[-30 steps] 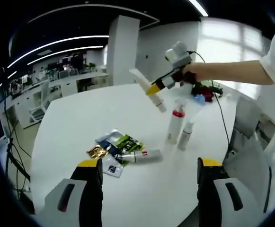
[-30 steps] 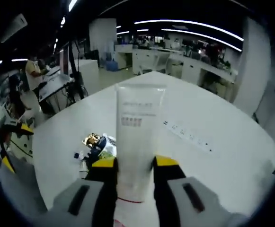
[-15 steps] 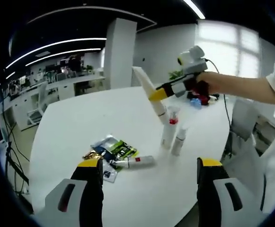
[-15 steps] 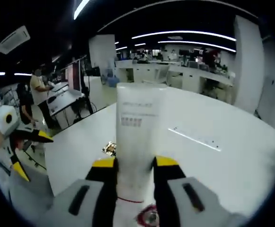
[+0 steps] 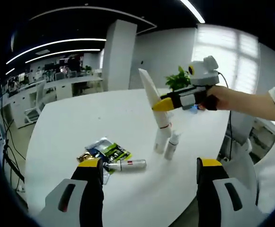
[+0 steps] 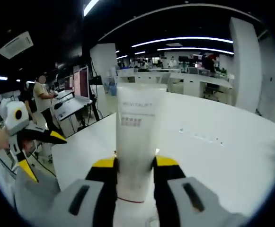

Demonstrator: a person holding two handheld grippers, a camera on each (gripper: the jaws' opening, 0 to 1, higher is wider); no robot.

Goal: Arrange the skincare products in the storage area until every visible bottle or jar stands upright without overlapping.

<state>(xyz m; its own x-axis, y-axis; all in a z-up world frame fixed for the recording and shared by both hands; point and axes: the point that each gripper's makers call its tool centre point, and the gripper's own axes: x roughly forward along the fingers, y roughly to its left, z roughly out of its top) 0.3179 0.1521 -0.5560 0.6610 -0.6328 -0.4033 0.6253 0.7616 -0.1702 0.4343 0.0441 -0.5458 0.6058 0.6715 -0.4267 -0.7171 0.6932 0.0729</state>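
left hand-held gripper (image 5: 149, 177) hangs low over the near edge of the white tabletop (image 5: 80, 123), its yellow-tipped jaws spread wide with nothing between them. ahead of it and a little to its left lies a small pile of flat sachets (image 5: 104, 152), and touching that pile a slim bottle (image 5: 126, 164) with a red band lies on its side. further right two white bottles (image 5: 166, 142) stand upright, close beside each other. above them the right hand-held gripper (image 5: 162, 104) comes in from the right, clamped on a white tube (image 5: 151, 97) held at a slant with its capped end down, just over the taller standing bottle. in the right gripper view the same tube (image 6: 138, 137) rises between the closed jaws, the grip low on its body.

judging from this, the step in hand is setting the tube down upright. it would go best lowered onto bare tabletop just beside the two standing bottles rather than on top of them, brought vertical before contact, cap flat on the surface, and released only once it balances. a narrow cap may let it tip into its neighbours. the lying bottle remains to be stood up, well within reach of the empty left hand-held gripper.
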